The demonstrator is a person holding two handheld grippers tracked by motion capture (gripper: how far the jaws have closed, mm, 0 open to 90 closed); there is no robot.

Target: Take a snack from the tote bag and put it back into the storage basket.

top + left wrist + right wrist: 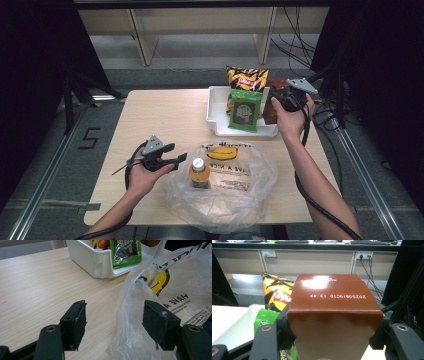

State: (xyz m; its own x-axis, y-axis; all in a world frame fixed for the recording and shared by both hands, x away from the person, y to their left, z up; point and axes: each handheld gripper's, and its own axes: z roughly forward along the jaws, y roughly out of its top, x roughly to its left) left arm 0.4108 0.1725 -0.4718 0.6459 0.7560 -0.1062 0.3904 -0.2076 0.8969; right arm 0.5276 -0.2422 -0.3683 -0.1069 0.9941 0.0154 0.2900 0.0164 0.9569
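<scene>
My right gripper (281, 100) is shut on a brown carton (268, 114), held upright at the right end of the white tray (216, 117). In the right gripper view the carton (332, 305) sits between both jaws of the gripper (333, 318), printed date on top. My left gripper (177, 154) stands open at the left rim of a clear plastic bag (235, 197). In the left gripper view the bag's edge (130, 302) rises between the jaws of the gripper (115, 307), close to the right pad (157, 320). An orange juice bottle (199, 173) stands inside the bag.
The tray also holds a green snack packet (245, 110) and an orange chips bag (247, 77) leaning at its back. Bare wooden table (165, 115) lies left of the tray. Cables (325, 107) hang off the table's right edge.
</scene>
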